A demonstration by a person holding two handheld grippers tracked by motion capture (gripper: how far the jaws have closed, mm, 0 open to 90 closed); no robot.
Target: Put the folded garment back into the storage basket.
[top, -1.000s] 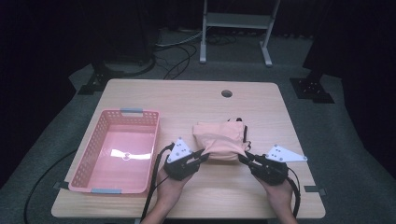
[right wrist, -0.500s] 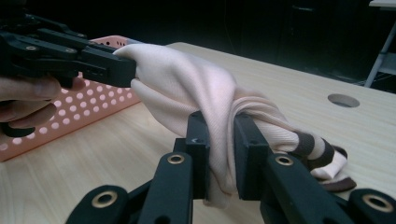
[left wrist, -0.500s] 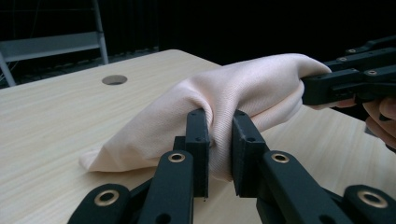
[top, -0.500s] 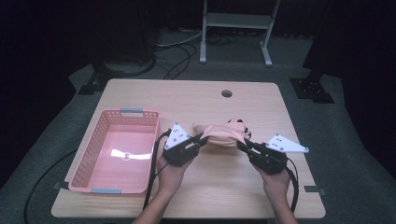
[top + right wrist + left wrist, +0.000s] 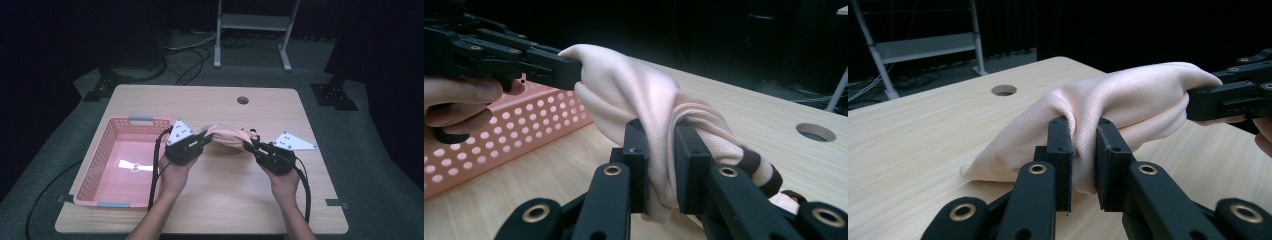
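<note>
You have the pink cloth (image 5: 227,137) pinched tight in both grippers, left gripper (image 5: 1083,160) on one end, right gripper (image 5: 659,165) on the other; it hangs between your fingers, one corner touching the table (image 5: 220,205); next, I think, carry it to the pink basket (image 5: 102,165) beside your left fingers.

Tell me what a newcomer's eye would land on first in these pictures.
First comes the pale pink cloth, bunched and held between the two grippers above the middle of the wooden table. The left gripper and the right gripper each have their jaws clamped on one end of it; a dark brown striped edge hangs by the right one. Next is the pink perforated basket at the table's left side.
</note>
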